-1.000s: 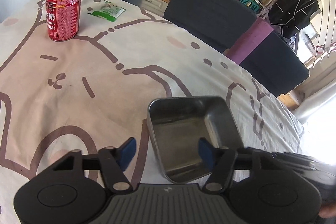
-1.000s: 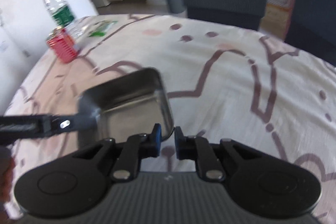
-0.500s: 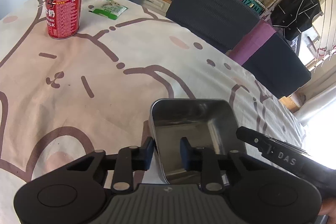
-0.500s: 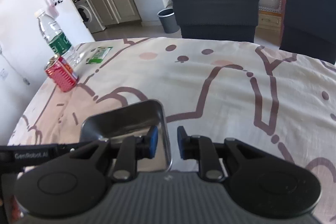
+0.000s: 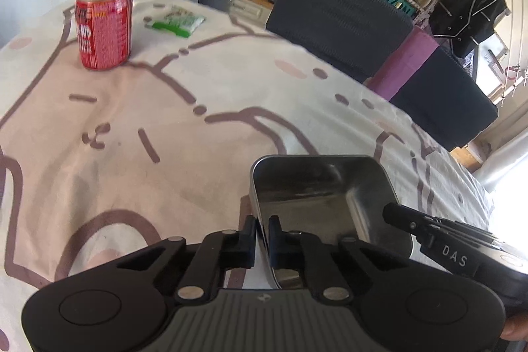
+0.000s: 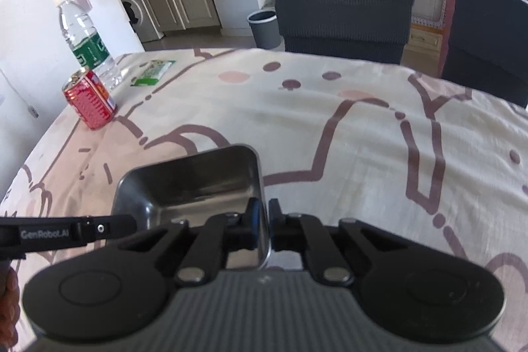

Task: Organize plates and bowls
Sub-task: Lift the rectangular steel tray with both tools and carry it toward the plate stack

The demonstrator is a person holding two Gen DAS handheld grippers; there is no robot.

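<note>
Moved: your left hand-held gripper (image 5: 262, 225) closed onto the steel tray's (image 5: 316, 187) wall.
Right hand-held gripper (image 6: 264, 213): clamped on the opposite wall.
Writing: "DAS", "GenRobot.AI".
Can (image 5: 104, 27): print unreadable.

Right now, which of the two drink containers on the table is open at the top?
The red can: its top shows an opening. The water bottle behind it wears a white cap.

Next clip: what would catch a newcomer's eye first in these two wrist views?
The square steel dish near the table's front edge, pinched by both tools: the left hand-held gripper is shut on its left wall and the right hand-held gripper on its right wall. Next, the red can at the far left, before a green-labelled bottle.
</note>
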